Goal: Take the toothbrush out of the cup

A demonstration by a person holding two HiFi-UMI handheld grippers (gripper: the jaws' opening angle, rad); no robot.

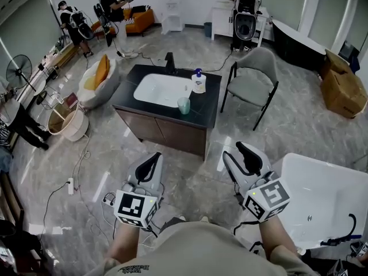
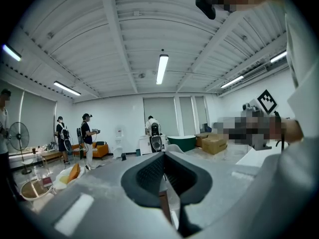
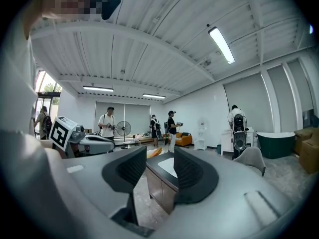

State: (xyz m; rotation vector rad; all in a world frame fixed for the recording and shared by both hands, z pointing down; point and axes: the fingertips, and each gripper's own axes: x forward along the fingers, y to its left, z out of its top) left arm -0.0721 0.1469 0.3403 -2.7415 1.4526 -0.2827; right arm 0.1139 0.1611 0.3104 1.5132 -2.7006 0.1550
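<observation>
Well, left hand-held gripper is together, right hand-held gripper apart, both empty. I think the toothbrush is light and stiff; I'd pinch its handle above the cup.

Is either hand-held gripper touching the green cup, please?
No, the left hand-held gripper and right hand-held gripper both hang over the floor, short of the vanity where the cup stands.

a cup stands on the vanity counter, right of the basin; a soap bottle is just behind the cup, and a chair is to the counter's right.
</observation>
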